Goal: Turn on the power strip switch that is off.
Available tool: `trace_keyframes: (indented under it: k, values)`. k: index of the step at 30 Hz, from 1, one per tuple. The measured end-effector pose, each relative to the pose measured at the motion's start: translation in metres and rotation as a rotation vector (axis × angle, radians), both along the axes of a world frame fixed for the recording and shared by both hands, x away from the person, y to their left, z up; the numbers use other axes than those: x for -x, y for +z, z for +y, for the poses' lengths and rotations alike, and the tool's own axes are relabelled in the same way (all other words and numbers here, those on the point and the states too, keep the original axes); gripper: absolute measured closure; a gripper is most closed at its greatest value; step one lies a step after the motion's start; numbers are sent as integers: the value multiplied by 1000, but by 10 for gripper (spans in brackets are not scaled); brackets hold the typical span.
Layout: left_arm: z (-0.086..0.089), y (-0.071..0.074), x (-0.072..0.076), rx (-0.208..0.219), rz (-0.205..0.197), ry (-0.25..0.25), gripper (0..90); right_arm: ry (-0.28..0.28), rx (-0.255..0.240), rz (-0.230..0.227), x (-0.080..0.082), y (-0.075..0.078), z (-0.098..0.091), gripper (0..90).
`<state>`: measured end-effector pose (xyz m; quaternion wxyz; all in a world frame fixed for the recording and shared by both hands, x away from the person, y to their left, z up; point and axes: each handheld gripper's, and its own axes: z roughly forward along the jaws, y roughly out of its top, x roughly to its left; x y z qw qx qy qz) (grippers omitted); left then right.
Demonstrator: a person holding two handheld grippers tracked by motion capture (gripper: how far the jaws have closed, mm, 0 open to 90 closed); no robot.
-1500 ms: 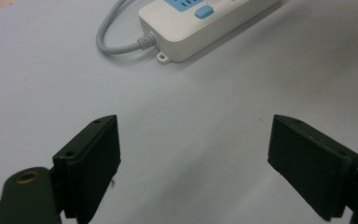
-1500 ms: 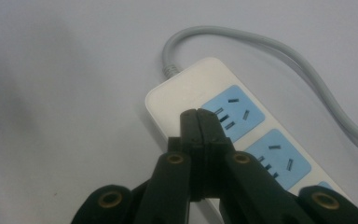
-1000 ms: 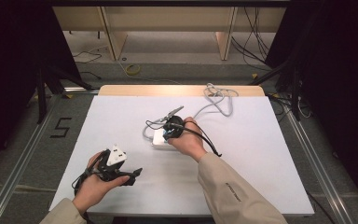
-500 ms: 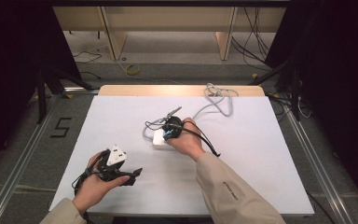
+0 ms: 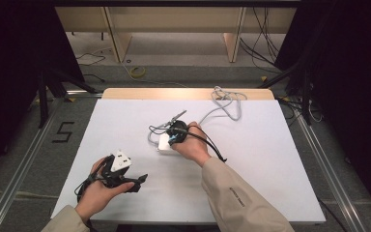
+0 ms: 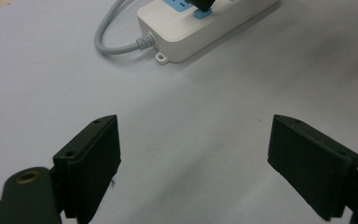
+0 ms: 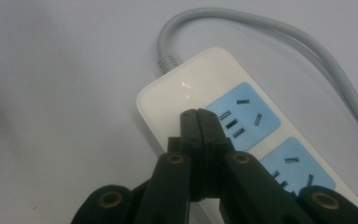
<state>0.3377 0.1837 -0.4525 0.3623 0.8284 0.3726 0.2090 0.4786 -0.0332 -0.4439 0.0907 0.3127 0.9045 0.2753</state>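
A white power strip (image 5: 163,145) with blue socket faces lies mid-table, and its grey cable (image 5: 224,102) loops off to the far edge. My right gripper (image 5: 171,140) sits on top of the strip. In the right gripper view this gripper (image 7: 198,117) is shut with nothing between its jaws, its tips over the white end of the strip (image 7: 168,100) beside a blue socket (image 7: 242,116). My left gripper (image 5: 137,180) rests near the table's front left, apart from the strip. Its jaws stand wide open (image 6: 193,126) over bare table, pointing toward the strip (image 6: 205,30).
The white table top (image 5: 270,154) has a wooden strip along its far edge. Metal rails run along both sides on the floor. A black cable (image 5: 212,147) trails from the right gripper across the table.
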Motion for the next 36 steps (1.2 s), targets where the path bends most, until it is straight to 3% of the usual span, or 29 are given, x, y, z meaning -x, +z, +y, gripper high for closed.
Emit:
trace_keyframes:
  k: [12, 36]
  values:
    - [0, 0, 0, -1, 1, 2, 168, -8, 6, 19, -2, 1, 0, 900]
    - [-1, 0, 0, -3, 0, 2, 168, -3, 87, 23, -3, 3, 10, 900]
